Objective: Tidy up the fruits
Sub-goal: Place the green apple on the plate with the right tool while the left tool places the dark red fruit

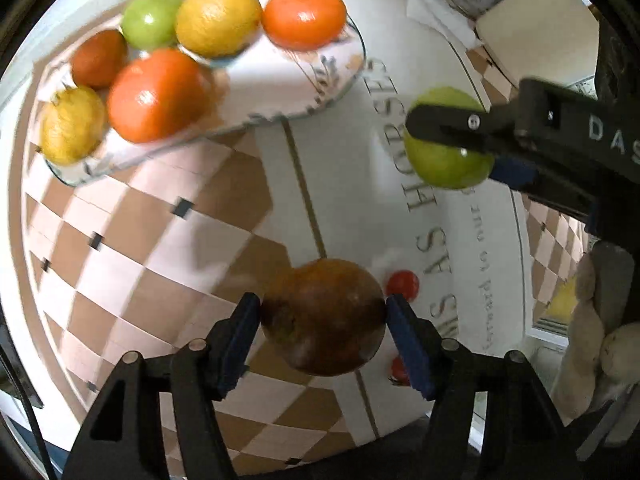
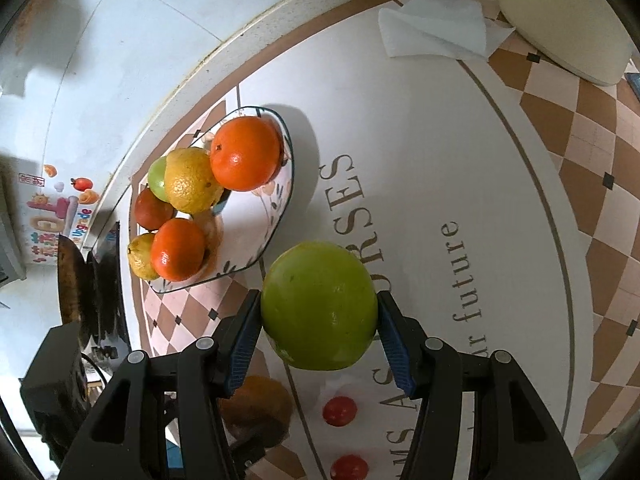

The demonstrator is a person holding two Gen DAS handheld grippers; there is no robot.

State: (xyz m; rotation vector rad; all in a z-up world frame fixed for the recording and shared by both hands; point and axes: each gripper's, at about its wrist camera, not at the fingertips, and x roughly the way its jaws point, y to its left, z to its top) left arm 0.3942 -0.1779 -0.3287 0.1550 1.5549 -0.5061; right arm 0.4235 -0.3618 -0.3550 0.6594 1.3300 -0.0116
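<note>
My left gripper point(image 1: 323, 320) is shut on a dark brown-red fruit point(image 1: 324, 316), held above the tablecloth. My right gripper point(image 2: 318, 312) is shut on a green apple point(image 2: 320, 304), also held in the air; it shows in the left wrist view point(image 1: 448, 140) too, at the right. A patterned plate point(image 2: 276, 204) holds two oranges point(image 2: 245, 153), lemons point(image 2: 192, 186), a green apple point(image 2: 158, 178) and a dark red fruit point(image 2: 152, 209). The same plate point(image 1: 320, 76) lies at the upper left of the left wrist view. The brown fruit also shows low in the right wrist view point(image 2: 256, 408).
Two small red tomatoes point(image 2: 339, 411) lie on the printed tablecloth point(image 2: 440, 160) below the grippers. A white napkin point(image 2: 436, 28) and a cream cushion point(image 2: 560, 20) sit at the far right. The table edge and a white wall point(image 2: 160, 20) run along the left.
</note>
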